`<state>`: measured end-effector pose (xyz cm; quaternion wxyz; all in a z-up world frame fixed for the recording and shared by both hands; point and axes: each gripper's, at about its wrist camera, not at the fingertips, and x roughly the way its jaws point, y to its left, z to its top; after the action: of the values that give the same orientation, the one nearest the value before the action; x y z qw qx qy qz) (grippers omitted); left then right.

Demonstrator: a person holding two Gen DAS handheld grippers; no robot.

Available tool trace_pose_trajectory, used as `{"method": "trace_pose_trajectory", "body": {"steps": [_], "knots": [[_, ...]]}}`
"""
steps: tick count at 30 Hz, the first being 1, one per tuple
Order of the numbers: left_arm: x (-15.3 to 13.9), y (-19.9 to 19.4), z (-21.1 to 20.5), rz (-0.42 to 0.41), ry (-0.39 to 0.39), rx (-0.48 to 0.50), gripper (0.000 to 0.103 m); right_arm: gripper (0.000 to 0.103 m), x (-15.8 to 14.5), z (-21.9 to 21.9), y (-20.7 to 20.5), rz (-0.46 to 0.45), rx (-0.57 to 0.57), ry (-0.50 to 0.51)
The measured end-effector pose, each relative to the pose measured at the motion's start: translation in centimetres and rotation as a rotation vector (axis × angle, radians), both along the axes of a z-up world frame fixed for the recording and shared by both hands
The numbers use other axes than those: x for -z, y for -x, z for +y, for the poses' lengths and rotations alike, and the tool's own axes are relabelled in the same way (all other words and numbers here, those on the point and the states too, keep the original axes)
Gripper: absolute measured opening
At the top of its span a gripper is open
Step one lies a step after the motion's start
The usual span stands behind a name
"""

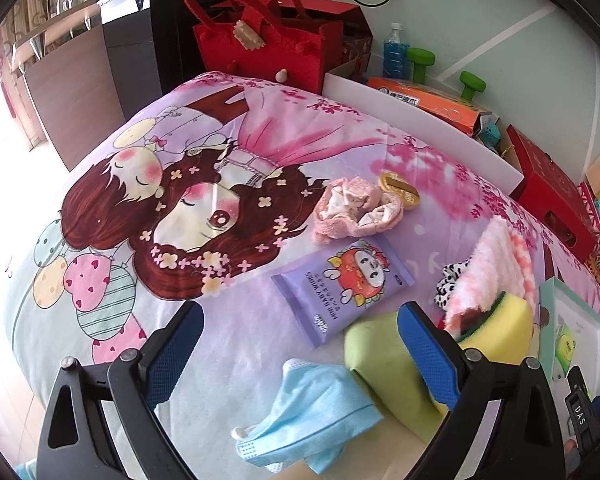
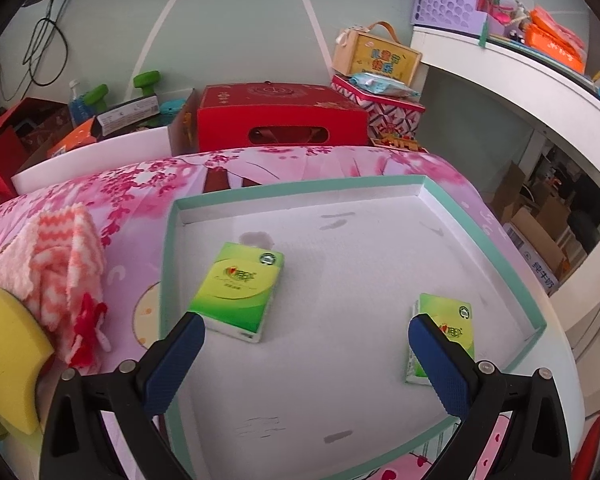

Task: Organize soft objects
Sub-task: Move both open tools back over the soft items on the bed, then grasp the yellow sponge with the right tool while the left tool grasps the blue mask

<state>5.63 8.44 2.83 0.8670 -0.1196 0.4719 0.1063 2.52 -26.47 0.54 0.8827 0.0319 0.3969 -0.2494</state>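
Your left hand-held gripper [image 1: 300,344] hangs over the near part of the bed with its blue pads spread wide and nothing between them. Below the gap lies a blue face mask [image 1: 304,420], crumpled on the cartoon bedspread [image 1: 260,128]. Just right of the mask, a green sponge [image 1: 384,364] lies partly behind the right pad, and a yellow sponge [image 1: 500,328] sits beyond it, touching a pink-and-white cloth [image 1: 500,264]. A purple pack of wipes [image 1: 344,284] lies flat farther in, and past it a bundle of pink socks [image 1: 356,212].

Your right hand-held gripper [image 2: 306,354] is also spread wide and holds nothing, poised over a shallow tray [image 2: 168,248] with a teal rim that rests on the bedspread. Inside the tray, one green tissue pack [image 2: 240,288] lies left of centre, and a second tissue pack [image 2: 456,320] lies near the right wall, partly hidden by the right pad. Left of the tray you see the cloth and the yellow sponge.
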Motion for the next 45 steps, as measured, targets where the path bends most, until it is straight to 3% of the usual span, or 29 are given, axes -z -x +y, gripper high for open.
{"method": "trace_pose_trajectory", "body": {"steps": [9,22,28,45], "knots": [[0.3,1.4,1.9,-0.003,-0.002,-0.008,0.098,0.103,-1.1,2.6,0.1,-0.035,-0.078,-0.012],[0.7,3.2,1.4,-0.002,-0.005,0.099,0.098,0.103,-2.1,8.0,0.4,-0.073,-0.214,-0.062],[1.8,3.5,0.2,0.04,0.017,0.168,0.098,0.103,-2.2,9.3,0.9,-0.084,-0.23,-0.097],[5.0,2.5,-1.8,0.137,-0.024,0.277,0.098,0.103,-1.1,13.1,0.0,-0.075,-0.317,-0.184]]}}
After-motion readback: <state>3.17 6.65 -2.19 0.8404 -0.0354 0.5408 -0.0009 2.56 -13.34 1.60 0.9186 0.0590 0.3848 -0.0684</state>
